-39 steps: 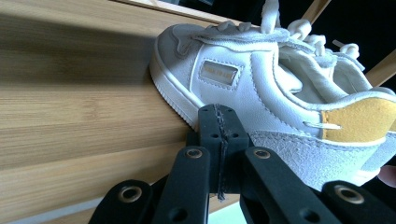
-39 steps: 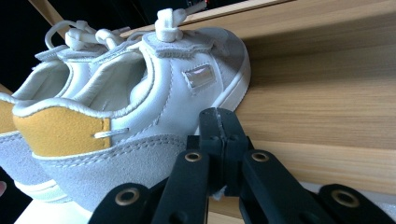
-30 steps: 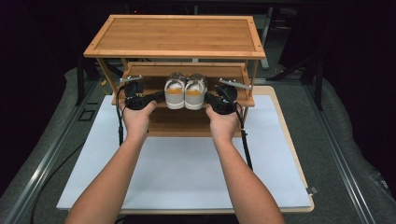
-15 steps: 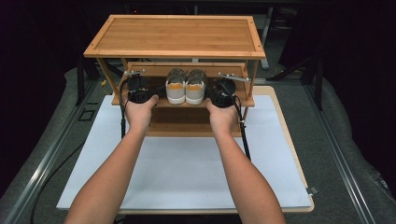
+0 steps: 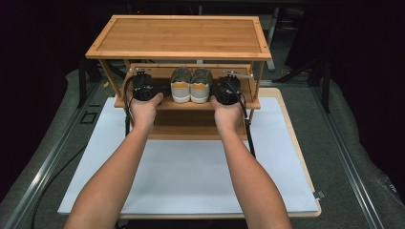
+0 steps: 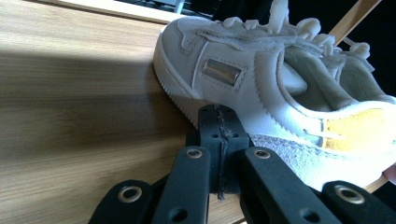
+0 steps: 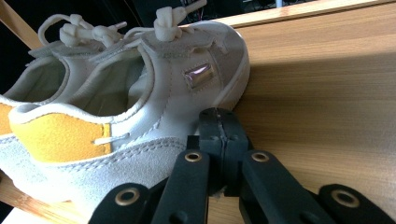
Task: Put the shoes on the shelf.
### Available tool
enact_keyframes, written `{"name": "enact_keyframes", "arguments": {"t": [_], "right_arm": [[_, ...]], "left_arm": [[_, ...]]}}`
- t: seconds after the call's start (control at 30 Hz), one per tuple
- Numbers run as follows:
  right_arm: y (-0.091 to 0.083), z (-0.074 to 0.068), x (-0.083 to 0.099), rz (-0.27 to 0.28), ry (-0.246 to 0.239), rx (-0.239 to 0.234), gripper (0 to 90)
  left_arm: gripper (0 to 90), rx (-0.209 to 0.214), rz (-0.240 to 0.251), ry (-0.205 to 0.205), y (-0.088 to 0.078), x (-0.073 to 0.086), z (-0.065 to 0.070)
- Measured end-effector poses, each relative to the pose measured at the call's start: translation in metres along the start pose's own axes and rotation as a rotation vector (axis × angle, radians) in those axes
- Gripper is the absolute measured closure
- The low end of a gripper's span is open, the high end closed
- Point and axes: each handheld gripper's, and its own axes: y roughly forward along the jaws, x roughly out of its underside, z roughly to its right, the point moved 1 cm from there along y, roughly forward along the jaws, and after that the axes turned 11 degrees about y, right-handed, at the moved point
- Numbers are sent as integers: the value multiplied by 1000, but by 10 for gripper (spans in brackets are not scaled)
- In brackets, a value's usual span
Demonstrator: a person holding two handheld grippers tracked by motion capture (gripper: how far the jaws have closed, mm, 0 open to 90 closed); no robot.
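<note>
Your left tongs [image 6: 219,116] are pressed together, nothing between them, tips right against the outer side of the left shoe [image 6: 261,79], low on its sole edge. Your right tongs [image 7: 220,122] are together too, empty, tips against the outer side of the right shoe [image 7: 140,102], just below its small metal tag.

From the high view: your left hand [image 5: 143,109] holds the left tongs [image 5: 142,88] just left of the pair, your right hand [image 5: 228,110] holds the right tongs [image 5: 228,89] just right of it. So the shoes sit between the two tongs, squeezed from both flanks, left shoe [image 5: 181,86] and right shoe [image 5: 201,86] touching each other side by side.

Both shoes stand upright on the middle shelf [image 5: 167,104] of the wooden rack [image 5: 181,36], heels toward you with yellow heel patches, toes pointing away past the tongs. White uppers, white laces knotted.

Beyond the tongs the shelf board runs on bare to its back edge. Above them is the rack's top board. The rack stands at the far end of the table [image 5: 191,181], which carries a white mat under your forearms, on the near side of the tongs.
</note>
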Motion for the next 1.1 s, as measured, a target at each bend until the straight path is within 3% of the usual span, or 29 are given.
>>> {"name": "enact_keyframes", "arguments": {"t": [0.07,0.2,0.23,0.33,0.43,0.6,0.73,0.77,0.97,1.03,1.1], "right_arm": [[-1,0,-2,-32,5,-1,900],[1,-1,-5,-42,6,23,900],[2,-3,-6,-48,2,32,900],[4,-5,-10,-47,-6,54,900],[6,-3,-10,-40,16,41,900],[3,-3,-10,-54,5,47,900],[-3,-7,-10,-17,-15,48,900],[-4,-7,-10,-10,-18,39,900],[-14,-11,-9,-10,-27,33,900],[-21,-15,-6,21,-42,5,900],[-25,-16,-6,7,-50,1,900]], "left_arm": [[900,9,-5,-7,0,0,-2],[900,10,-20,1,1,-2,-3],[900,-7,0,-25,3,-3,-1],[900,-17,-23,-6,5,-6,1],[900,-18,-25,-8,5,-7,0],[898,-22,-24,-7,5,-6,0],[896,-20,4,-35,3,-3,2],[895,-4,-14,-5,0,-2,0],[892,5,7,-9,-7,0,5],[889,23,19,-4,-14,2,8],[888,27,25,-2,-17,3,8]]}}
